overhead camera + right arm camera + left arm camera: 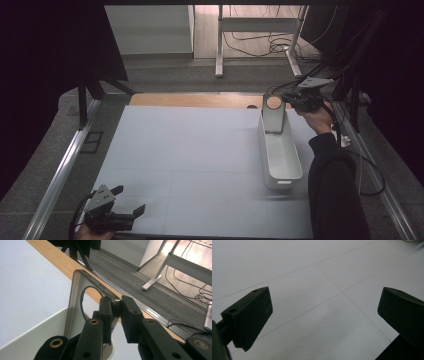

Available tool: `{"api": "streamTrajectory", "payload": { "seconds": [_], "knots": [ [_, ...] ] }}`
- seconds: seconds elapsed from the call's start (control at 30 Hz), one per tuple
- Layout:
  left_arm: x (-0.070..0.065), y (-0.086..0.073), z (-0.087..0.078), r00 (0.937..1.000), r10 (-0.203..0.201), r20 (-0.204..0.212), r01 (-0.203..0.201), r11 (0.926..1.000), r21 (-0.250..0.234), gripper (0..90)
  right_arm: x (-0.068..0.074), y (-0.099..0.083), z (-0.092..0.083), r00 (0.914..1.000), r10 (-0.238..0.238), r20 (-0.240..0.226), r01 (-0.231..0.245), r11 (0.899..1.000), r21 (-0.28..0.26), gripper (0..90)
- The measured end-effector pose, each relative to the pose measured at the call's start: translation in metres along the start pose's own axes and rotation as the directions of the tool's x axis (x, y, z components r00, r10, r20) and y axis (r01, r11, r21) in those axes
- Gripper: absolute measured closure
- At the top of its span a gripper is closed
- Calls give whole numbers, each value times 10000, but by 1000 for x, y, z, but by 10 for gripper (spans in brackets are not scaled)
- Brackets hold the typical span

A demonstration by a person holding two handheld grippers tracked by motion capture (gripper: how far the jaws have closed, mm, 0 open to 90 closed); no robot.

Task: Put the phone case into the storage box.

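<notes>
A: Where is the held piece? Right gripper [296, 101] is clamped on the top corner of the grey translucent frame [273, 114], which stands upright in the white bin's [281, 159] far end, at 1 o'clock on the table [190, 160].

B: Long axis vertical; the bin runs 12 to 6. Frame is thin, smoky, with a round cut-out.

A: Left gripper [129, 200]?

B: At 7 o'clock, jaws apart, nothing between them, well apart from the bin. Right hand is nearer.

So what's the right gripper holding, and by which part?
The right gripper pinches the grey translucent phone case by its top corner, upright over the white bin.
</notes>
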State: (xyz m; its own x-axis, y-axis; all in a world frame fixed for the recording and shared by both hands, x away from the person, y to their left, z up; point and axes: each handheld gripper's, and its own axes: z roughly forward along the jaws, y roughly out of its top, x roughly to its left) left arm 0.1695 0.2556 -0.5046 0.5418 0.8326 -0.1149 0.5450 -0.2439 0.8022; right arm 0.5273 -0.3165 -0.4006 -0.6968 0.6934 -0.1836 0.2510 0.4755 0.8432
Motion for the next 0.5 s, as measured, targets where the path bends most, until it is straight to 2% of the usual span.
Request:
{"api": "streamTrajectory", "payload": {
  "seconds": [0.1, 0.2, 0.37, 0.47, 0.5],
  "knots": [
    [0, 0, 0, 10000, 14, -2, -14, 10000, 4, 6, 0, 0, 0, 10000, 57, -27, -57, 10000, 21, 776],
    [0, 0, 0, 10000, 21, -1, -21, 10000, 7, 7, -1, -1, -2, 9999, 96, 104, -96, 9999, 44, 721],
    [0, 0, 0, 10000, 30, 3, -30, 10000, 6, 7, -1, 0, -1, 9995, 134, 286, -140, 9997, 180, 679],
    [-1, 0, 0, 10000, 38, 3, -38, 10000, 15, 6, 0, 1, -2, 9989, 205, 413, -211, 9997, 154, 609],
    [-1, 0, 0, 10000, 47, 3, -47, 10000, 16, 6, 0, 2, -2, 9983, 366, 458, -377, 9990, 233, 580]
  ]
}}
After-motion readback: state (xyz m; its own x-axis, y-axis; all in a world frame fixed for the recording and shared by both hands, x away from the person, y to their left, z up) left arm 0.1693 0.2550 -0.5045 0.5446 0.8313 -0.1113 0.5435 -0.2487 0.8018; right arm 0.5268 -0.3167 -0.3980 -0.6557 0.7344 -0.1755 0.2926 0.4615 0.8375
